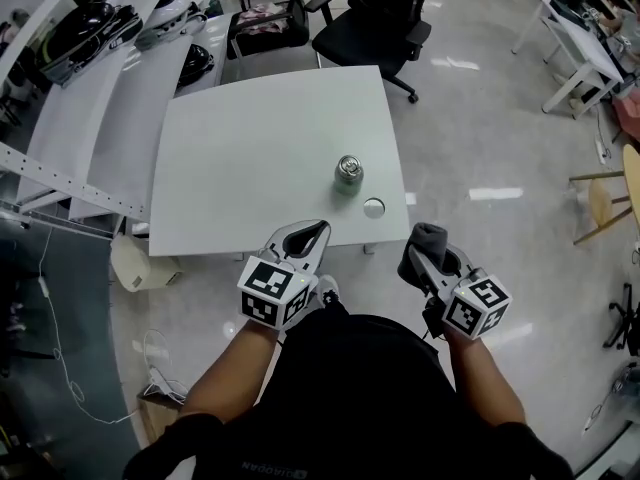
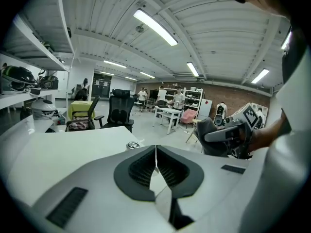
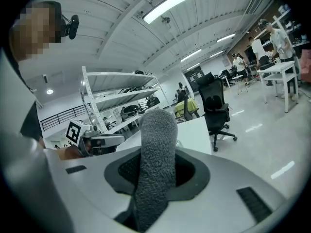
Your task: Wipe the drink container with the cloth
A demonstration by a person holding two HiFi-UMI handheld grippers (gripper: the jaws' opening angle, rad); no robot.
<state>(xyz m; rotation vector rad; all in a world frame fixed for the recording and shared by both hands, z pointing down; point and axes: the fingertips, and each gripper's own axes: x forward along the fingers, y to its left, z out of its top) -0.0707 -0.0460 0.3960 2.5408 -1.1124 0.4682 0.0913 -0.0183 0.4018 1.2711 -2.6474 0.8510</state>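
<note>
A silver drink can [image 1: 348, 174] stands upright near the front right of the white table [image 1: 250, 158], with a round white lid [image 1: 373, 208] just in front of it. The can's top [image 2: 132, 145] peeks over the left gripper's body in the left gripper view. My left gripper [image 1: 312, 232] is shut and empty, held at the table's front edge. My right gripper [image 1: 425, 243] is off the table's front right corner, shut on a grey fuzzy cloth [image 3: 154, 164] that sticks up between its jaws. The cloth [image 1: 428, 238] also shows in the head view.
Two black office chairs [image 1: 380, 18] stand behind the table. White shelving with helmets [image 1: 90, 28] runs along the left. More white tables [image 1: 580, 38] and a wooden stool [image 1: 605, 203] are to the right. A box and cables [image 1: 150, 368] lie on the floor at left.
</note>
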